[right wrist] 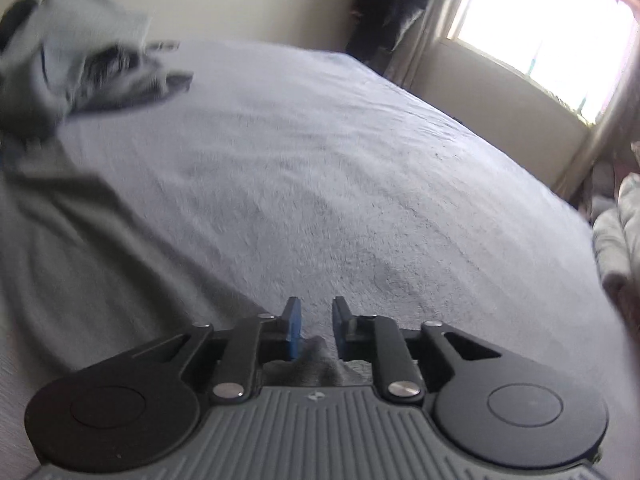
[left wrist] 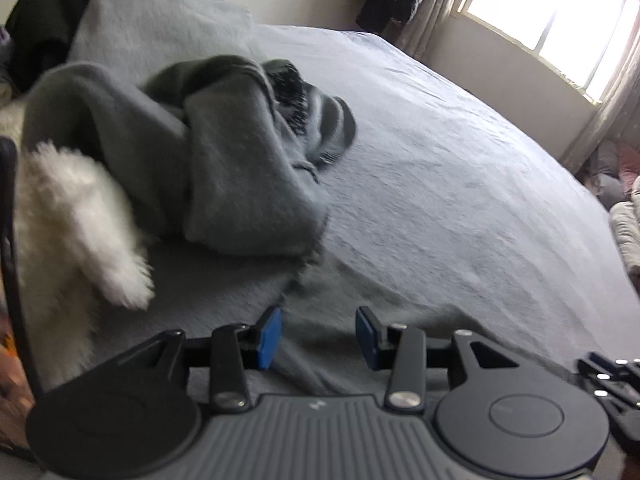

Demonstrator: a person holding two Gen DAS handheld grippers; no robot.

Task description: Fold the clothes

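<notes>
L tongs (left wrist: 318, 334) released | R tongs (right wrist: 316, 328) released, over grey garment (right wrist: 80, 248)

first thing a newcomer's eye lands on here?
Probably the grey clothes pile heaped at upper left of the pale blue bed, with a fluffy white thing beside it. Then the bright window at top right, and grey fabric bunched between the right gripper jaws.

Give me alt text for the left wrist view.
The left claw, open and empty, hovers over a grey garment spread on the bed. Beyond lie a crumpled grey sweatshirt and a white fluffy item.
</notes>
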